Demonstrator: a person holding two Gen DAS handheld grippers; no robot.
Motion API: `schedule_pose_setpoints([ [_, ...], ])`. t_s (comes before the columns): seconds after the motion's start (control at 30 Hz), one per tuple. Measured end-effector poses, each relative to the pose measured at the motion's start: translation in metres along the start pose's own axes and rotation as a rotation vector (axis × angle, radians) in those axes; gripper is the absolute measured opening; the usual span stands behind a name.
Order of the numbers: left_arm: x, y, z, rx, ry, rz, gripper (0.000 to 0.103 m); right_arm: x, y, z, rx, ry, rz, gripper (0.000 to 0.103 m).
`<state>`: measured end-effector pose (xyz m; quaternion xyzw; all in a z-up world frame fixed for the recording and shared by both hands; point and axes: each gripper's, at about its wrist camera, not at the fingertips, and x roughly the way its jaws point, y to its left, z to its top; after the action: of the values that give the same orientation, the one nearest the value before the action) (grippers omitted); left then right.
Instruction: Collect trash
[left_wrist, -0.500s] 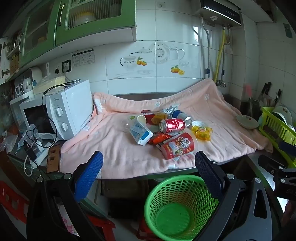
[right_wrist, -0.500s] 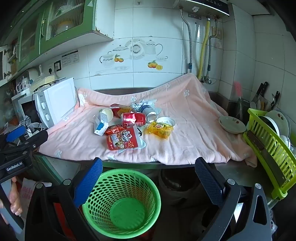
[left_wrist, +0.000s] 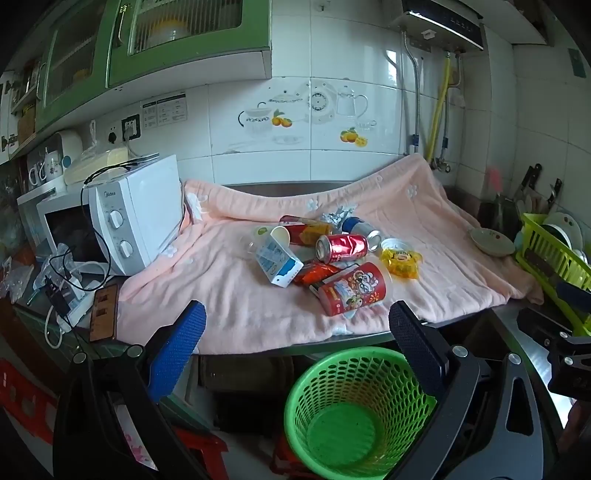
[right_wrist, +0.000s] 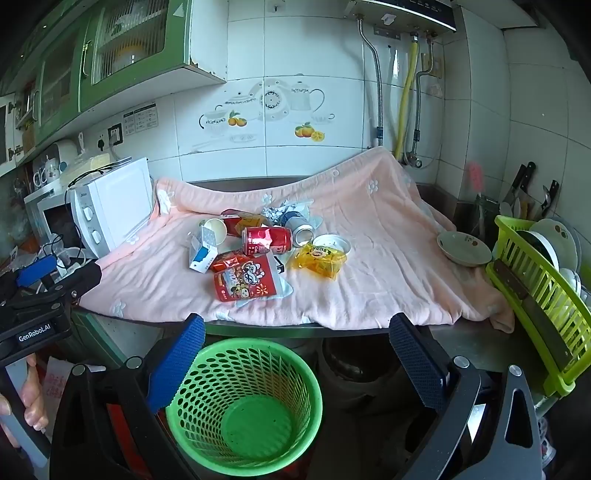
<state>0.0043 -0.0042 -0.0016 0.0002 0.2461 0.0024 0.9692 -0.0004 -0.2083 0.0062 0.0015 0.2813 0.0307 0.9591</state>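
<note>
both my tongs are spread and empty, so i'd reach for the nearest snack tube across its width, then drop it into the bin.

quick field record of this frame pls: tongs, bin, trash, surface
left tongs: open, holding nothing
right tongs: open, holding nothing
green mesh bin: on the floor below the counter edge, no trash visible inside
trash: crushed red can, red snack tub, yellow wrapper, small carton, clustered together
surface: pink blanket over the counter
</note>
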Motion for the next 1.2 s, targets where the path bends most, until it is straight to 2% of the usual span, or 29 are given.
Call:
schedule_pose_setpoints([
  [1.2,0.010,-0.008,0.002,-0.010,0.016,-0.007,0.098,0.009,-0.010,-0.005,0.014,-0.001,0.008,0.097],
])
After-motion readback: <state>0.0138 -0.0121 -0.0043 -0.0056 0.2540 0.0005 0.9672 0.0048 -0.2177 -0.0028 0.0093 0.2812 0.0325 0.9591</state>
